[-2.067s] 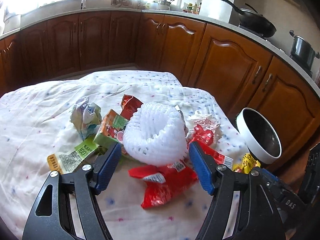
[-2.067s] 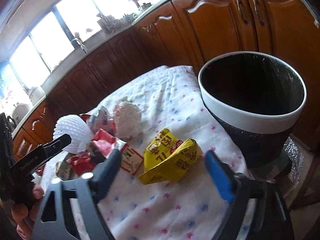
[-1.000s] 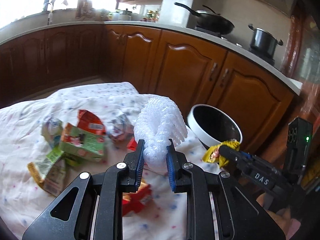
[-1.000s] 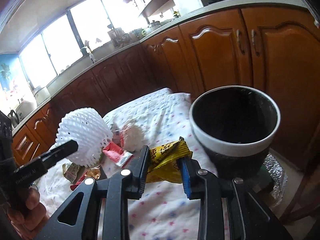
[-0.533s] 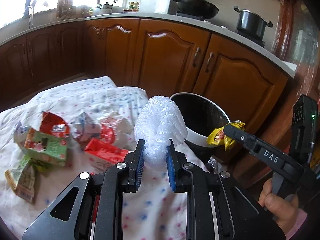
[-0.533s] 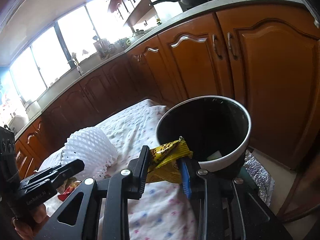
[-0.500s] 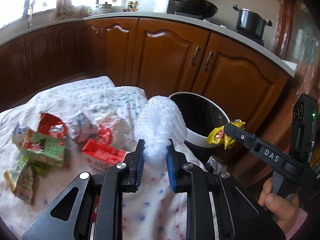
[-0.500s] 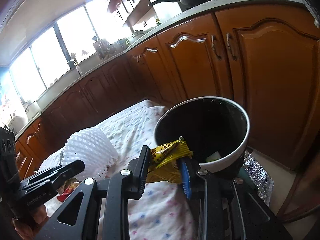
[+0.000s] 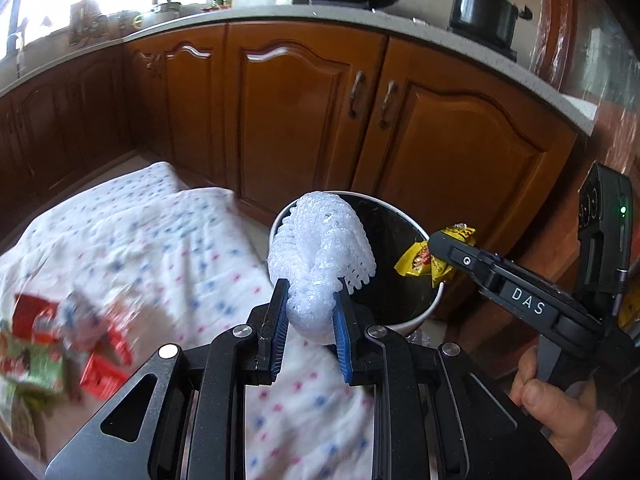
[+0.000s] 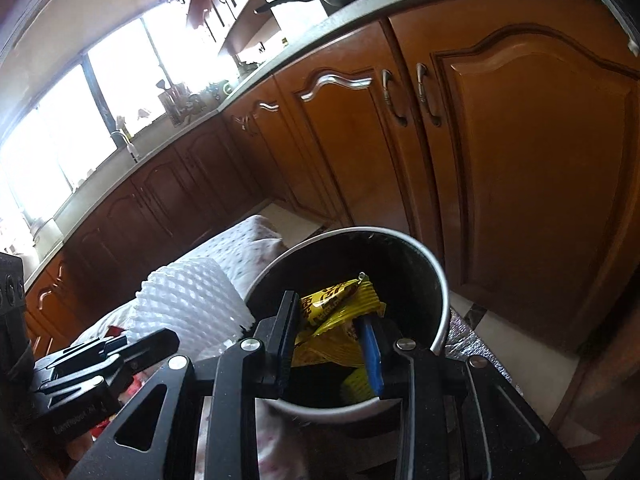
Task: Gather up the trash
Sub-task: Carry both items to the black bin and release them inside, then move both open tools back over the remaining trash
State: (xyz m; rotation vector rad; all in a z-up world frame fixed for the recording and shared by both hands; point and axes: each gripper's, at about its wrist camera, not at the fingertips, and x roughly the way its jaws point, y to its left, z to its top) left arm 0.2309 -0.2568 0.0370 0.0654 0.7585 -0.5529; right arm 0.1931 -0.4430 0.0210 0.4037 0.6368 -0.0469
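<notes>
Trash is at the drop-off step: the right gripper [image 10: 330, 342], clamped on a yellow wrapper [image 10: 340, 312], hangs over the bin's [image 10: 436, 280] open mouth. The left gripper [image 9: 310, 334], clamped on white foam netting [image 9: 320, 256], waits at the near rim. Next, each likely needs only to open; the bin mouth has room.

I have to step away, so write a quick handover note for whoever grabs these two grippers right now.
Left gripper: shut on the white foam net, held at the near rim of the trash bin.
Right gripper: shut on the yellow wrapper, over the bin's mouth.
Done: both pieces lifted off the table.
Left: release both into the bin, then fetch the red and green wrappers lying on the dotted cloth.
</notes>
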